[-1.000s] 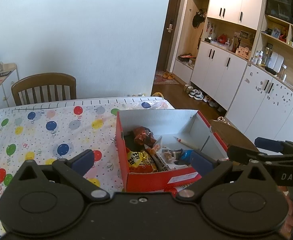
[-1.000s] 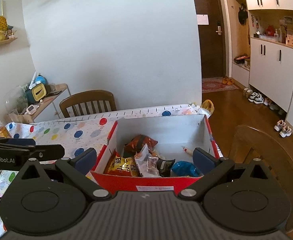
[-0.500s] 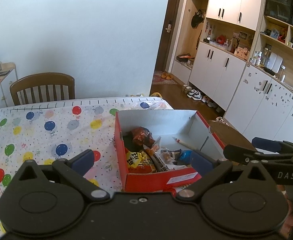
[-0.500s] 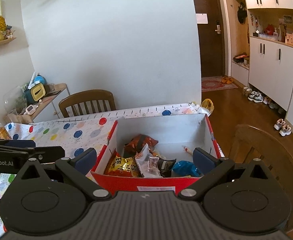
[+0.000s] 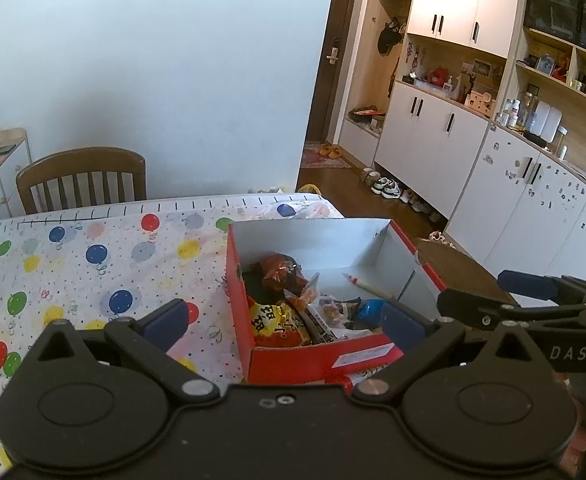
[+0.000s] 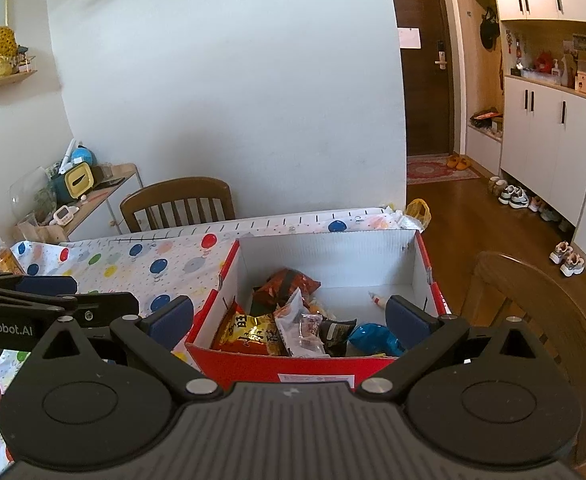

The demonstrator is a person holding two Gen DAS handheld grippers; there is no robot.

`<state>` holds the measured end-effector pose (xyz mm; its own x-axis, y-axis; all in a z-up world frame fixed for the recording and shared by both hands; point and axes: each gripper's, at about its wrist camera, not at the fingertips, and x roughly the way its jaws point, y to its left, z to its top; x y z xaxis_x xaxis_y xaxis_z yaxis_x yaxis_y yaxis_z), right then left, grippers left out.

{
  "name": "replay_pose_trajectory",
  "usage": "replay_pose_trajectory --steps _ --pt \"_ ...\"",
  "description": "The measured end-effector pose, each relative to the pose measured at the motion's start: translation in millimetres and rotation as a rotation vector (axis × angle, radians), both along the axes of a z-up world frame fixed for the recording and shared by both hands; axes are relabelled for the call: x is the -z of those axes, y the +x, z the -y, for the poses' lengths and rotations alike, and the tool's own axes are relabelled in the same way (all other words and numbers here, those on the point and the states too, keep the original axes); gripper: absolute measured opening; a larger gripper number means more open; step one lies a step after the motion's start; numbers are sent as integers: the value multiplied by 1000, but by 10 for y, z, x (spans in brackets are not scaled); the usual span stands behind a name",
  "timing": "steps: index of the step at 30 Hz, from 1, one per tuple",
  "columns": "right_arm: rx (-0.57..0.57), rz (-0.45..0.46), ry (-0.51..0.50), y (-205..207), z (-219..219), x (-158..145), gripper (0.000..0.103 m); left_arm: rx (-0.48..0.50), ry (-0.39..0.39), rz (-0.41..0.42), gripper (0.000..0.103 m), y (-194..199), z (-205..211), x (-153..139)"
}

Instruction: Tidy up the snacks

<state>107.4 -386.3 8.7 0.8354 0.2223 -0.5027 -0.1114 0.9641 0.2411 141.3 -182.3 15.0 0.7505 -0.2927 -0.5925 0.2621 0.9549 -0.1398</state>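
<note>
1. Since a second ago almost nothing has shifted: the left view has crept slightly toward the box, so it sits a touch fuller in frame; the right view matches. No packet has changed place.
2. The snacks lie heaped in the red box (image 6: 293, 364), which stands at the bench's (image 5: 93, 264) right end. From the right view, a yellow bag (image 6: 249, 334) sits at 9 o'clock in the pile, an orange-brown bag (image 6: 289, 282) at 12, clear wrappers (image 6: 305, 328) in the middle, a blue packet (image 6: 373, 338) at 3. A thin stick-like item (image 6: 377, 299) lies alone on the box floor.
3. The left tongs (image 5: 285, 322) are spread wide and empty, hovering before the box's near-left corner. The right tongs (image 6: 289, 316) are likewise spread and empty, facing the near wall.
4. Step in hand: hard to settle. Snacks gathered in a box fit a finished collecting job, or a pile waiting to be sorted out. The balloon cloth (image 5: 73, 280) shows no loose packets.
5. Any next move would call for care: the packets overlap and crinkle, so a grip on one edge may drag neighbours.
</note>
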Motion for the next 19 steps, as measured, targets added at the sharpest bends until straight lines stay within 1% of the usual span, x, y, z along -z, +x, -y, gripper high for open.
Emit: replay_pose_trajectory --steps 19 --pt "27 -20 -7 10 -4 36 103 24 -11 -7 102 53 13 41"
